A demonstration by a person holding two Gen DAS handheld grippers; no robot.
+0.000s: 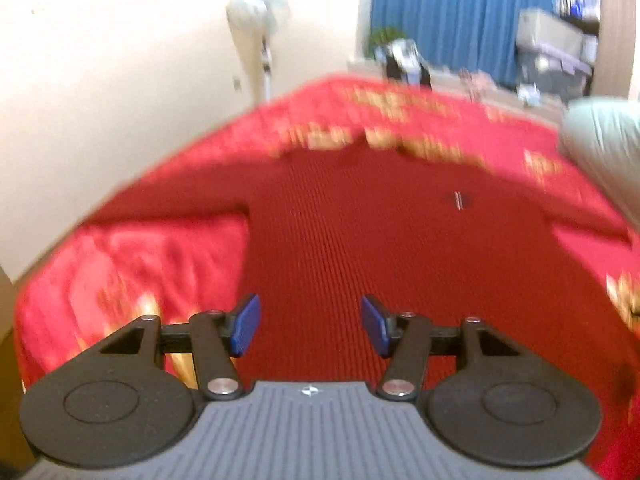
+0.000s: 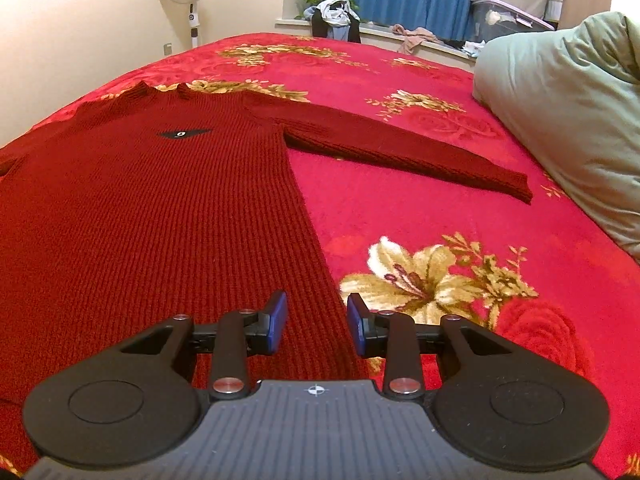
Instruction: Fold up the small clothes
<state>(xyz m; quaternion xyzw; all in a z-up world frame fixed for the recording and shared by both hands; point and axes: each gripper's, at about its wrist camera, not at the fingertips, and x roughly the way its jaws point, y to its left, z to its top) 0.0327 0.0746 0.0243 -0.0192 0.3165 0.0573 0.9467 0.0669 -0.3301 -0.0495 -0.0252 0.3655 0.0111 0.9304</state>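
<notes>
Where floral bedspread [image 2: 440, 208] shows, ribbed knit sweater [image 2: 160, 208] lies flat.

My left gripper [image 1: 311, 326] points forward and slightly down, its two blue-padded fingers [image 1: 245, 325] spread wide with nothing between them. My right gripper [image 2: 317, 323] is held low and level, aimed the same way, its blue pads [image 2: 277, 322] parted by a narrower gap and closed on nothing. On both, the black finger linkages sit symmetrically on either side of the grey ribbed body.
</notes>
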